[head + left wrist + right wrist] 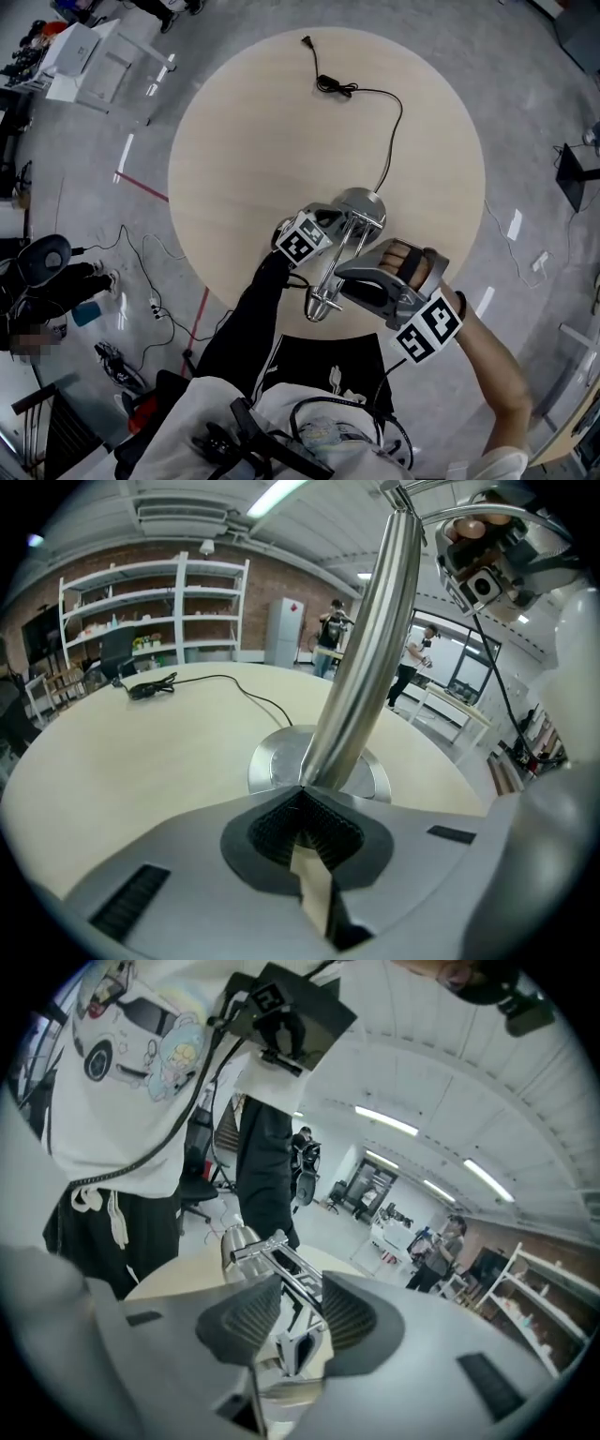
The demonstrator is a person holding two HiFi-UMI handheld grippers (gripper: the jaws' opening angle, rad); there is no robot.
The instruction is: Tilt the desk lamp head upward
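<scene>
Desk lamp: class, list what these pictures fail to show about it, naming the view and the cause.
1. Lamp head: head view, partly behind the right gripper; its tilt cannot be judged.
2. Lamp pole: left gripper view, its upper joint is cut by the top edge.
3. Cord plug: head view, too small to tell its type.

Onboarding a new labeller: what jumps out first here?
A chrome desk lamp stands at the near edge of the round wooden table, its black cord trailing to the far side. The left gripper is clamped on the lamp's post; the right gripper stands open around the arm by the lamp head.
</scene>
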